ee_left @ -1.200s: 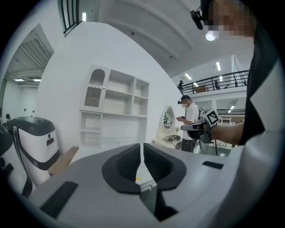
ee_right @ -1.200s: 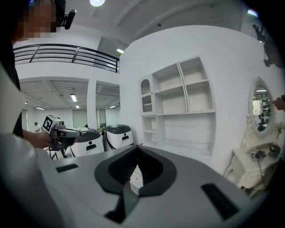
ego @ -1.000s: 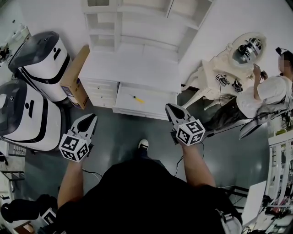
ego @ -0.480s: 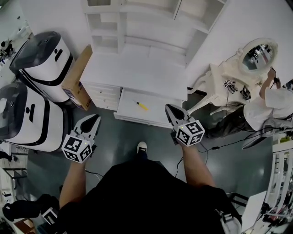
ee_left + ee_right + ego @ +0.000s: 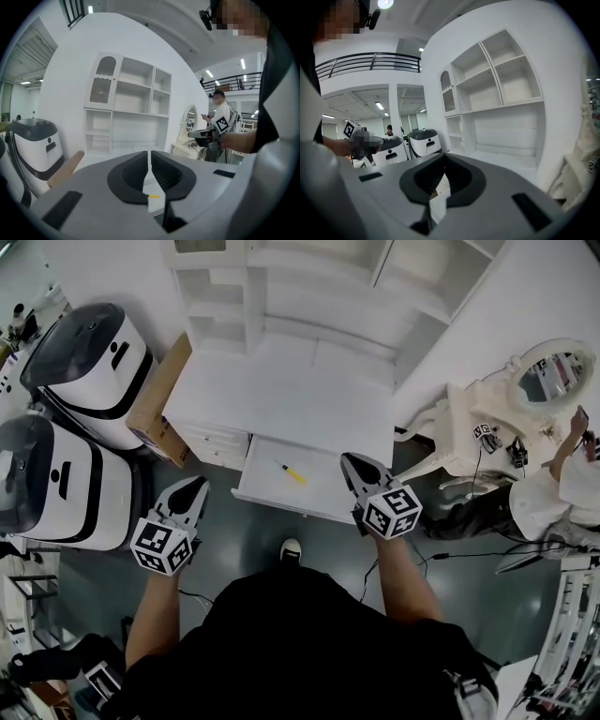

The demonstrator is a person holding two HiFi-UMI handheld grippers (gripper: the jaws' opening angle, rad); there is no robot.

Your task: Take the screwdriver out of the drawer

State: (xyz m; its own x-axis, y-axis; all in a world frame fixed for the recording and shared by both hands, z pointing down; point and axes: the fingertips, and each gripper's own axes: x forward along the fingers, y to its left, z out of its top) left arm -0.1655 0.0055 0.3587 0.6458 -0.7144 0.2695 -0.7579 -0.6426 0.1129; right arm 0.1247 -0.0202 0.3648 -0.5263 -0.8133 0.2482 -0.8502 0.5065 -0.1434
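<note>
A yellow-handled screwdriver point(image 5: 292, 472) lies in the open white drawer point(image 5: 272, 493) under the white desk top point(image 5: 281, 399). In the head view my left gripper point(image 5: 199, 485) hangs over the dark floor, left of the drawer's front corner. My right gripper point(image 5: 346, 459) hovers at the drawer's right end, to the right of the screwdriver. Both are shut with nothing in them. In the left gripper view the left gripper point(image 5: 150, 154) has its jaws closed together, and the screwdriver point(image 5: 153, 196) shows low between them. The right gripper point(image 5: 444, 158) shows closed jaws facing the shelves.
Two white-and-black machines point(image 5: 84, 352) point(image 5: 52, 484) and a cardboard box point(image 5: 155, 399) stand left of the desk. A white shelf unit point(image 5: 281, 287) rises behind it. A vanity with a round mirror point(image 5: 548, 376) and a seated person point(image 5: 562, 498) are at the right.
Both grippers have moved forward toward the desk, so the open drawer and screwdriver sit closer to their tips. Both stayed shut. The person at the right has slid toward the frame's edge.
</note>
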